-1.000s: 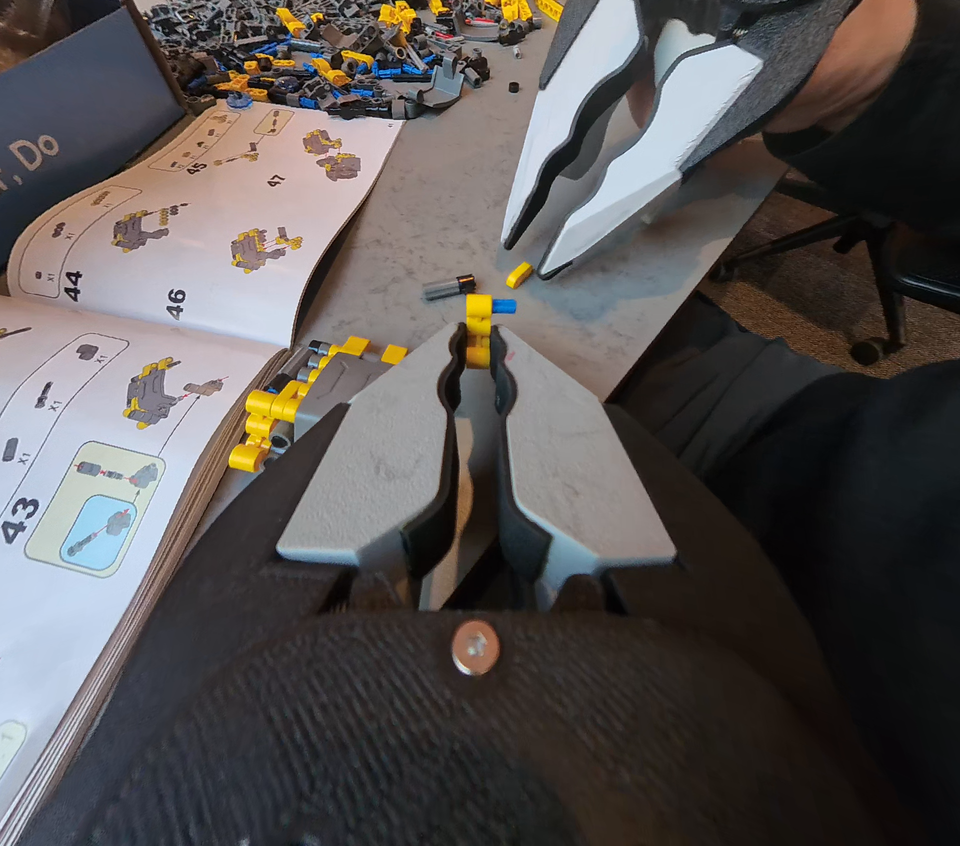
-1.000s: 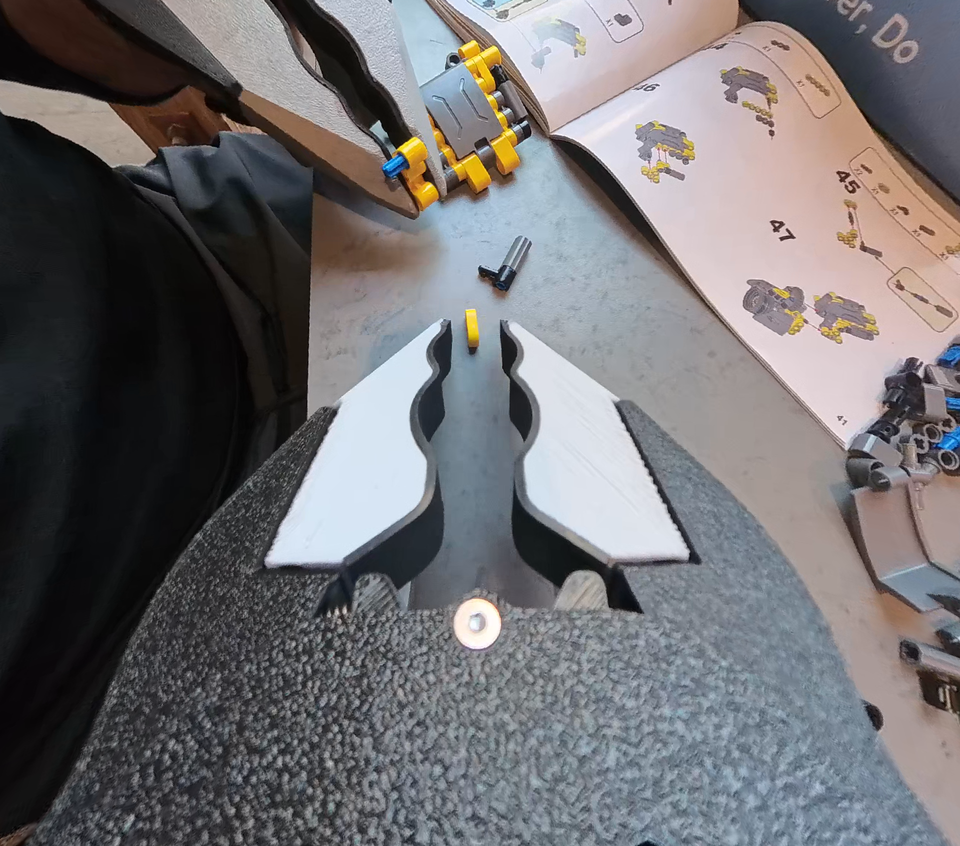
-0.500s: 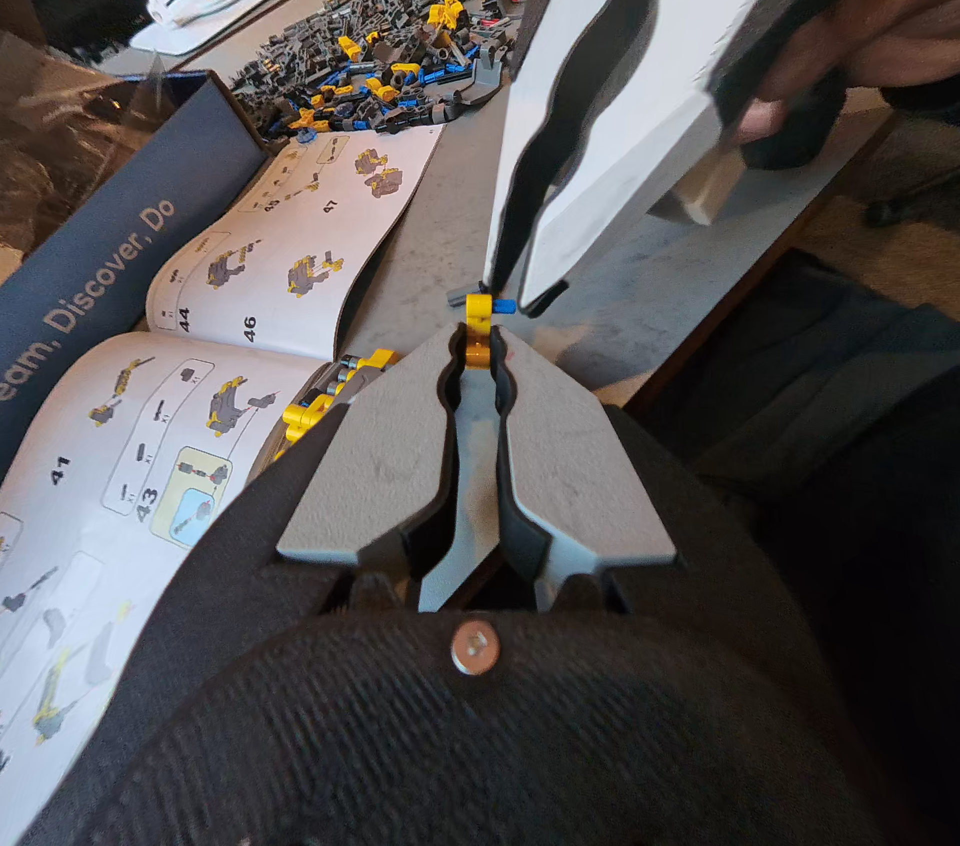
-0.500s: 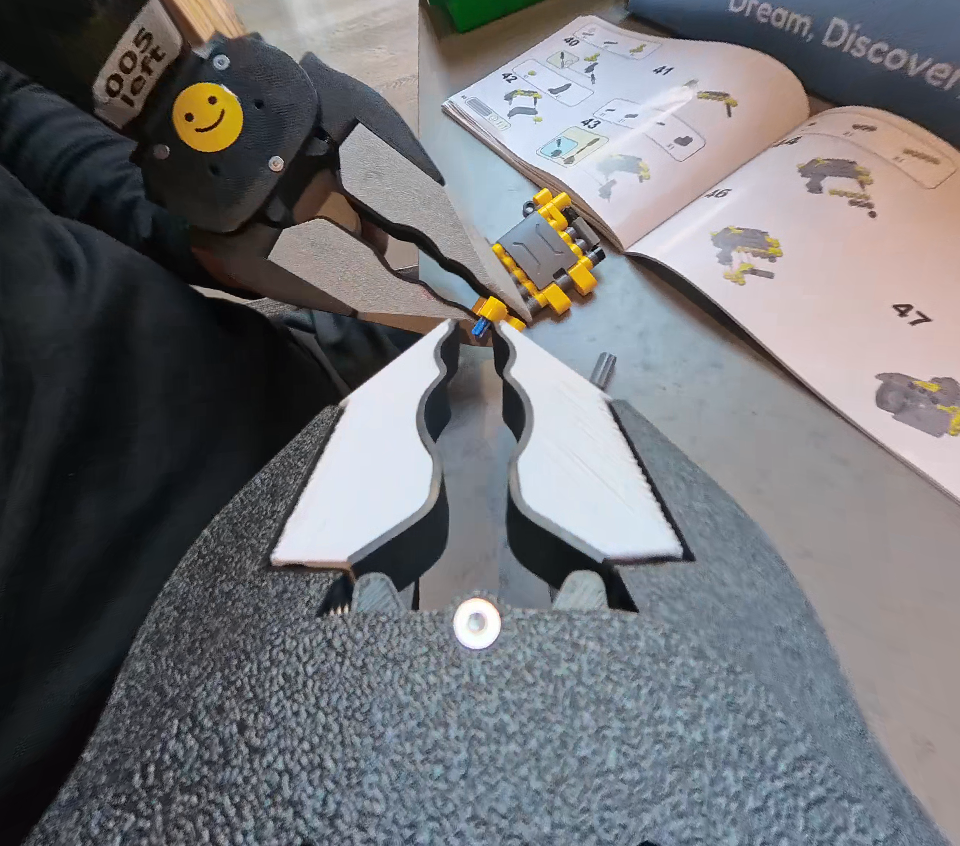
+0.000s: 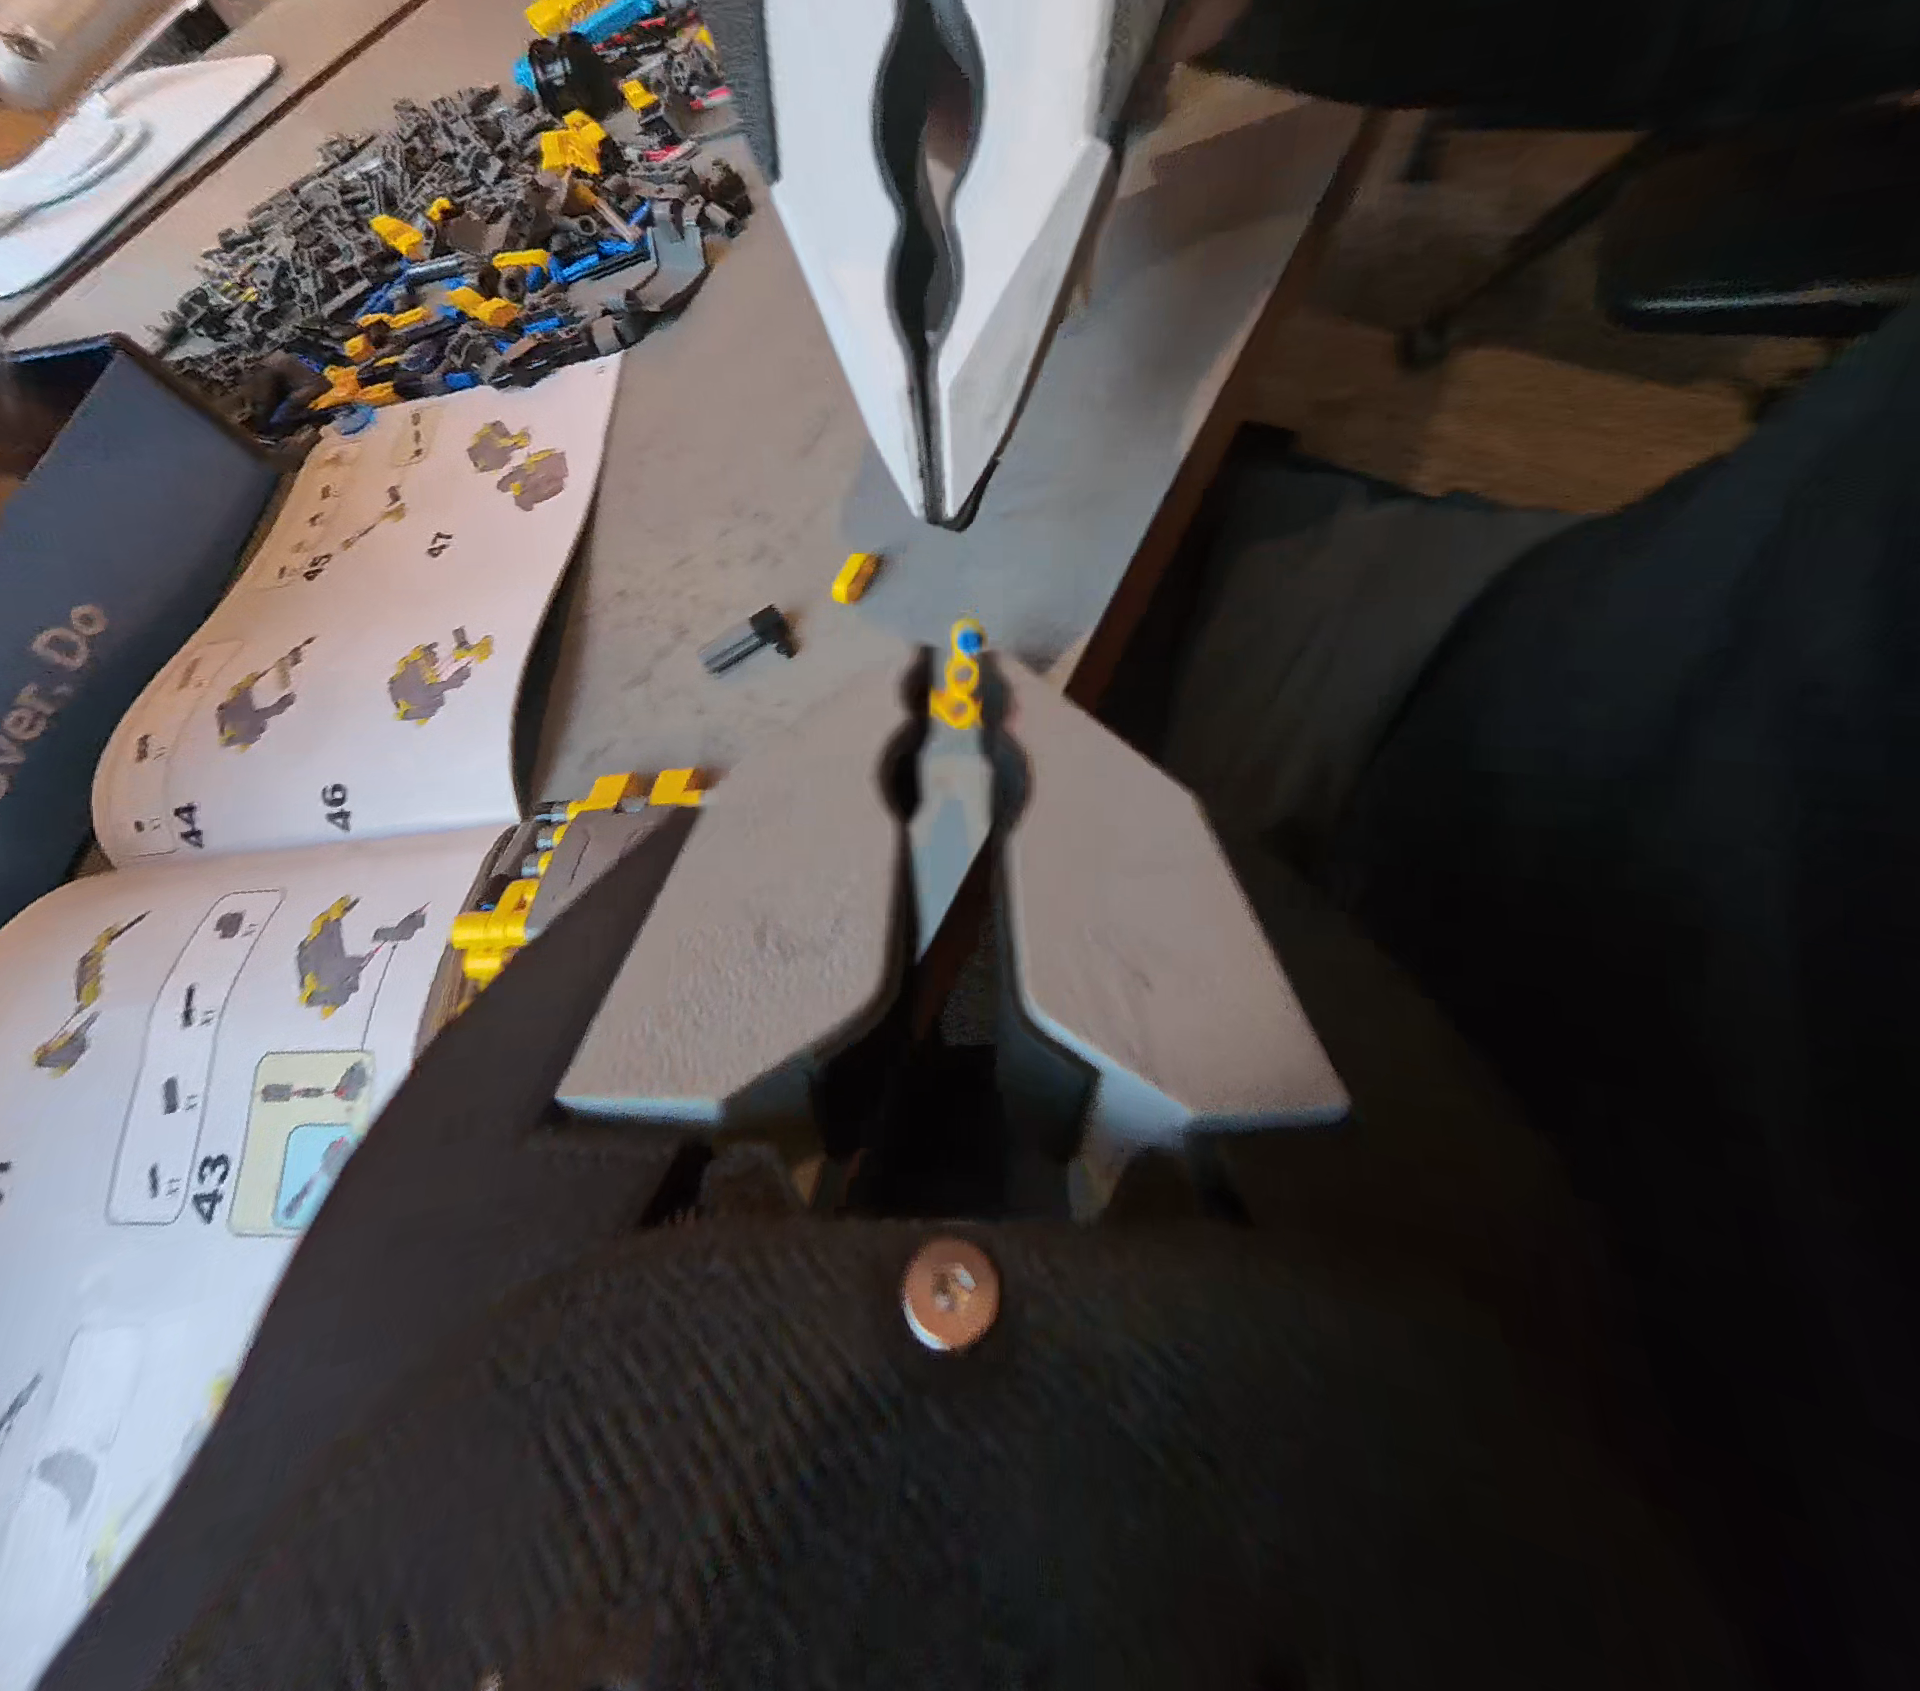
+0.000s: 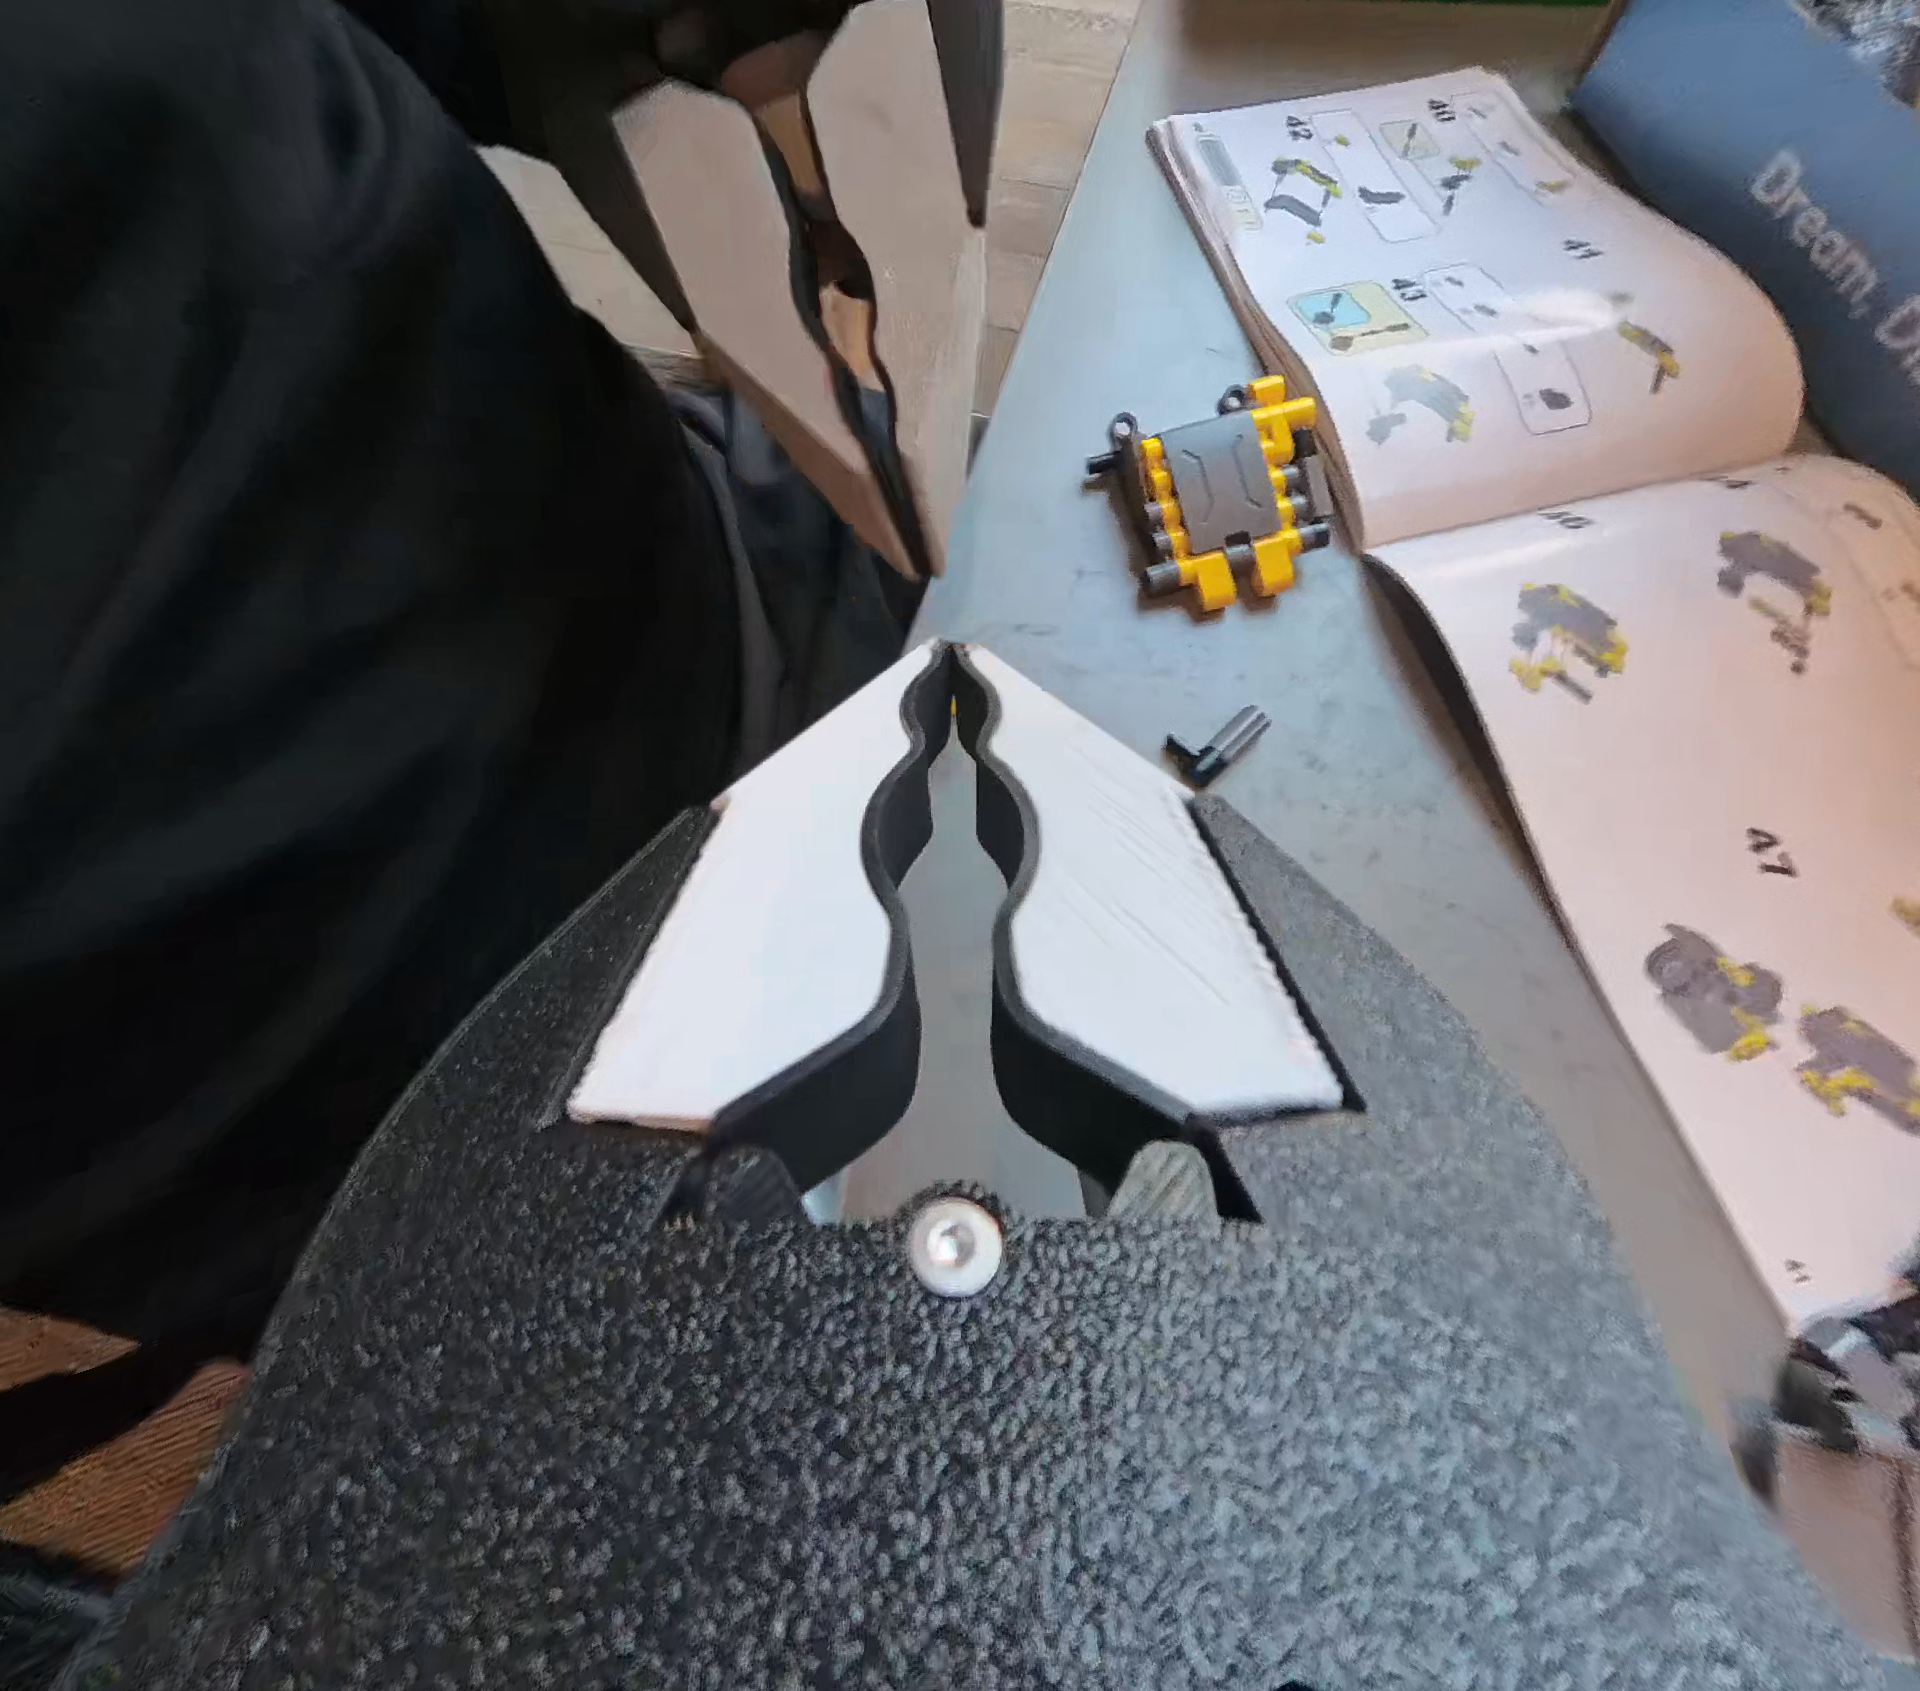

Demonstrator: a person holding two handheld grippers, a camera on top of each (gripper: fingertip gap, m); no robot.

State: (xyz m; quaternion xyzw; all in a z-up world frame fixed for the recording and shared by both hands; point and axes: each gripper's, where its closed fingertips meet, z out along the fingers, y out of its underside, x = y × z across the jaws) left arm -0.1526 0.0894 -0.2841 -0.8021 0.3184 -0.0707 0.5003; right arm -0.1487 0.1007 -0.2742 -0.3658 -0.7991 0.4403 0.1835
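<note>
Pinching yellow connector, left hand-held gripper

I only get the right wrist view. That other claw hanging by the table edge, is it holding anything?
Observer: Yes. In the left wrist view the left claw is shut on a small yellow piece with a blue pin at its end.
Operator: And my own claw?
Observer: Nothing shows in it. The right claw is shut, and a loose yellow bit lies on the table beside its tips.
Operator: Where are the spare parts?
Observer: A pile of parts, grey, yellow and blue, lies beyond the open booklet.
</note>
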